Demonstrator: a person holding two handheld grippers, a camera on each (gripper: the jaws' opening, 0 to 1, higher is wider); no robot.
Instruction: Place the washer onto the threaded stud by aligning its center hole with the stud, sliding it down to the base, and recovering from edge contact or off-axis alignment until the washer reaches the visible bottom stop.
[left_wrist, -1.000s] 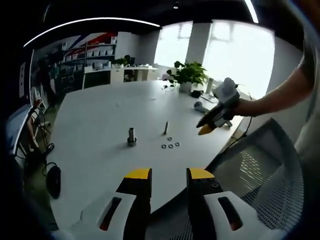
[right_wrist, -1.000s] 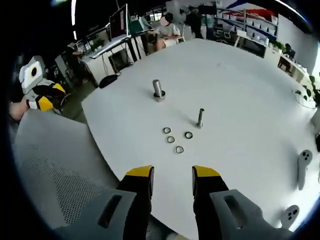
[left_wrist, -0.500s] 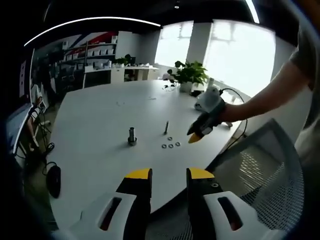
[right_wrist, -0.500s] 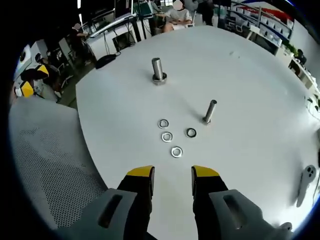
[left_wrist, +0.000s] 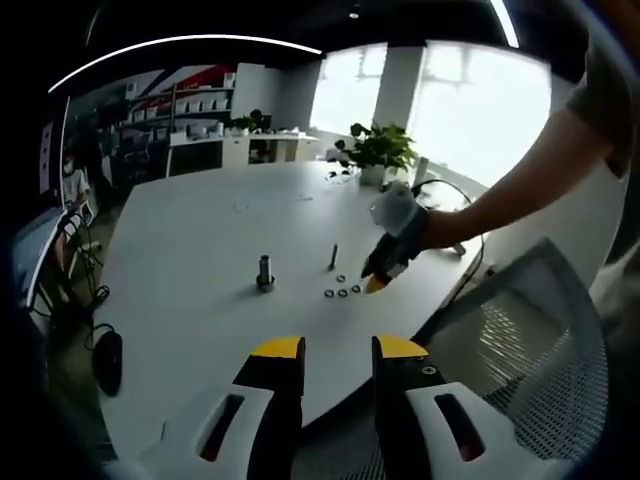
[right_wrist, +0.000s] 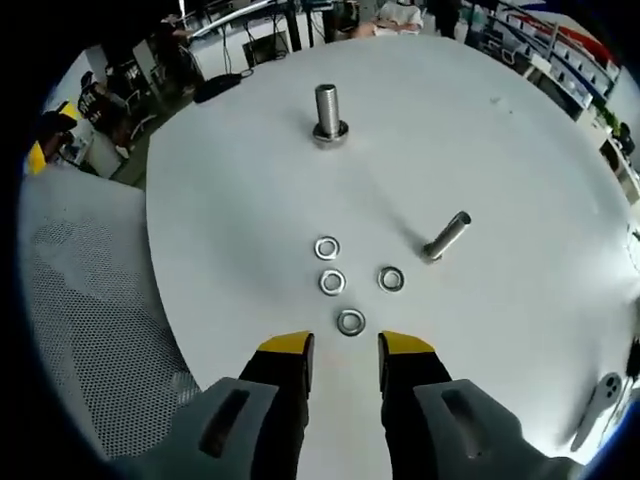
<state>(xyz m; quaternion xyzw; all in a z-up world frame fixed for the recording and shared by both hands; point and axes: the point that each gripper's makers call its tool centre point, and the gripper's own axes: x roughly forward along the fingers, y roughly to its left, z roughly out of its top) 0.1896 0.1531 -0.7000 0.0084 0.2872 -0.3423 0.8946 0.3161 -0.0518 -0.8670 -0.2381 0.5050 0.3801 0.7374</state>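
Several silver washers lie loose on the white table (right_wrist: 520, 170); the nearest washer (right_wrist: 350, 322) sits just ahead of my right gripper (right_wrist: 345, 345), which is open and empty. A thick threaded stud (right_wrist: 328, 112) stands upright on its nut base farther off. A thinner stud (right_wrist: 446, 236) stands right of the washers. In the left gripper view the thick stud (left_wrist: 264, 273), thin stud (left_wrist: 333, 256) and washers (left_wrist: 342, 291) are small and far; the right gripper (left_wrist: 377, 281) hovers over the washers. My left gripper (left_wrist: 337, 350) is open, held back off the table's edge.
A mesh office chair (left_wrist: 520, 350) stands at the table's near edge, also seen as mesh chair back (right_wrist: 90, 300). A potted plant (left_wrist: 378, 150) and small devices sit at the far side. A controller (right_wrist: 600, 395) lies on the table's right.
The right gripper has moved forward and down toward the washers, now just above the nearest one. The left gripper has stayed put.
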